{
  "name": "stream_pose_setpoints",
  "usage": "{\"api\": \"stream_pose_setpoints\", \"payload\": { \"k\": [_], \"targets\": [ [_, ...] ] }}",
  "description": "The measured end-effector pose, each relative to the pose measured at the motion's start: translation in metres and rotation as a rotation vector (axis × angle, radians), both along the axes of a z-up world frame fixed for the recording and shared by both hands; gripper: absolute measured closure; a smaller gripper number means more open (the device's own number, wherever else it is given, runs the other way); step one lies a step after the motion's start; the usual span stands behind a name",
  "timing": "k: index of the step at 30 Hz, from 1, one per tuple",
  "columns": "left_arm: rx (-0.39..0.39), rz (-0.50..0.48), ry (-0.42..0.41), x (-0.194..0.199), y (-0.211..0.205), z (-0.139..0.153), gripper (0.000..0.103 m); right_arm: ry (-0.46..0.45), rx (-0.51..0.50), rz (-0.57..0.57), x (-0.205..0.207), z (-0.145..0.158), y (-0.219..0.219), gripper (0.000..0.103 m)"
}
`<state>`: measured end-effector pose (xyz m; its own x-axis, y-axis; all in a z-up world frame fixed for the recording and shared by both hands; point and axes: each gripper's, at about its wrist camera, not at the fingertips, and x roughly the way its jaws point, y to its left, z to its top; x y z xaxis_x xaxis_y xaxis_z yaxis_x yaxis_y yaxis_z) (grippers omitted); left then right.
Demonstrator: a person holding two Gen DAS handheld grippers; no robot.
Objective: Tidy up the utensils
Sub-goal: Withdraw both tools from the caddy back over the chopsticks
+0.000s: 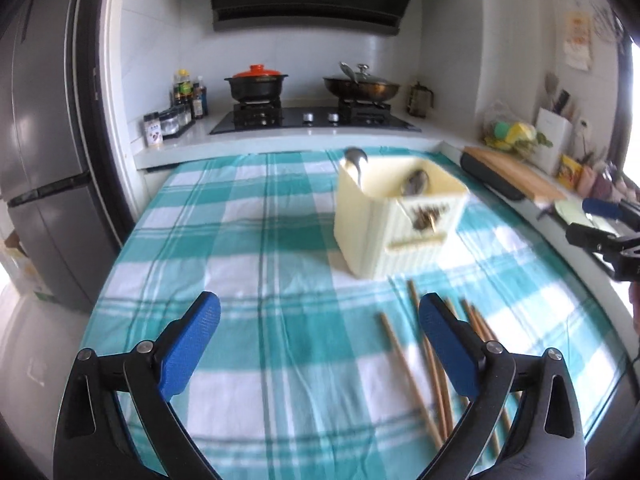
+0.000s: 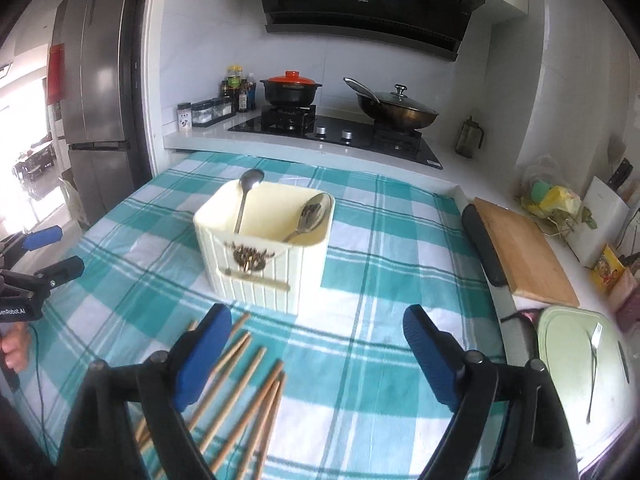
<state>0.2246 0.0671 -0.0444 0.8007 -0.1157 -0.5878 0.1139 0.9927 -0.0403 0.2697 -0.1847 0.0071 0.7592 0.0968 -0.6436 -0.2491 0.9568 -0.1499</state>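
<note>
A cream utensil holder (image 2: 264,252) stands on the teal checked cloth (image 2: 360,380), with two metal spoons (image 2: 308,216) leaning inside; it also shows in the left wrist view (image 1: 400,220). Several wooden chopsticks (image 2: 244,396) lie loose on the cloth in front of it, also in the left wrist view (image 1: 432,360). My left gripper (image 1: 320,320) is open and empty above the cloth, left of the chopsticks. My right gripper (image 2: 316,328) is open and empty, hovering just in front of the holder, its left finger over the chopsticks. A fork (image 2: 594,364) lies on a pale green plate (image 2: 560,344) at the right.
A wooden cutting board (image 2: 524,248) lies on the right counter. Behind the table are a gas stove (image 2: 340,136) with a red-lidded pot (image 2: 290,88) and a wok (image 2: 396,110). Seasoning bottles (image 2: 236,94) stand at the back left. A refrigerator (image 2: 96,80) stands left.
</note>
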Motion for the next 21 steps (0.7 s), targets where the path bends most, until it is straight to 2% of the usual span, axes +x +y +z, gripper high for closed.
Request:
{"api": "stream_pose_setpoints", "payload": {
  "k": [1, 4, 9, 11, 15, 21],
  "targets": [
    [0.004, -0.018, 0.017, -0.010, -0.002, -0.005, 0.003, 0.000, 0.003, -0.002, -0.011, -0.005, -0.003, 0.000],
    [0.000, -0.044, 0.052, -0.032, -0.006, -0.019, 0.003, 0.011, 0.035, -0.014, -0.043, -0.024, -0.017, 0.000],
    [-0.016, -0.063, 0.105, -0.060, -0.017, -0.048, 0.003, 0.056, 0.162, -0.073, -0.084, -0.057, -0.047, 0.000],
    [-0.011, -0.101, 0.135, -0.068, -0.025, -0.057, 0.003, 0.056, 0.188, -0.095, -0.098, -0.066, -0.056, 0.000],
    [0.028, -0.104, 0.078, -0.086, -0.039, -0.062, 0.000, 0.064, 0.201, -0.125, -0.116, -0.078, -0.068, 0.000],
    [0.022, -0.149, 0.031, -0.095, -0.054, -0.050, 0.000, 0.087, 0.155, -0.126, -0.124, -0.085, -0.069, 0.000]
  ]
}}
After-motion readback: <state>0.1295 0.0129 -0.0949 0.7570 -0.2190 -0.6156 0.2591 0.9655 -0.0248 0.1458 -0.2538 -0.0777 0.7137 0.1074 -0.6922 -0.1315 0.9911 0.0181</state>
